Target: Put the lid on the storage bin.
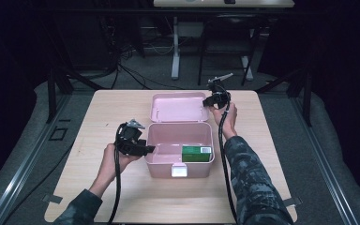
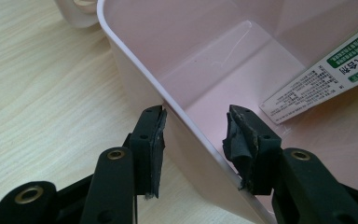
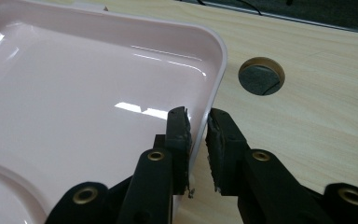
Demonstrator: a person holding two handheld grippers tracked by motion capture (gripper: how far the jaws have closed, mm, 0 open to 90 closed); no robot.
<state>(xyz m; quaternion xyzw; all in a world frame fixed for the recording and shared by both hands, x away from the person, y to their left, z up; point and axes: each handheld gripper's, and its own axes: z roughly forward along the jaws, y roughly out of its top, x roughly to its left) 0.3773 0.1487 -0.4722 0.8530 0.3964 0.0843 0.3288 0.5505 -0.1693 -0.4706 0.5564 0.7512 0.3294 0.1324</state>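
Pink plastic is what both hands are working on: a hinged box (image 1: 178, 157) sits open at the middle of the wooden table (image 1: 103, 112), its lid (image 1: 178, 107) laid back flat behind it.

At the left, the left gripper (image 2: 193, 140) straddles the box's left wall, one jaw outside over the table and the other inside. The outer pad looks to be touching the wall, but a clear gap shows between the inner pad and the plastic, so I read these jaws as standing apart and bracing rather than clamping. If the lid is swung forward while that jaw is inside, it could come down on it, or the box could skid across the smooth wood because nothing truly pins it.

Inside the box, toward its right front, lies a green and white carton (image 1: 197, 153), flat on the floor. Its top appears to sit below the rim, though the high view is too coarse to be sure; if it stands proud, the lid would jam on it.

At the right, the right gripper (image 3: 198, 140) has its jaws drawn nearly together on the lid's right rim near a corner. That rim is thin and glossy, and the bite is shallow and off to one side, so the lid may slip free or twist on its hinge as it rises.
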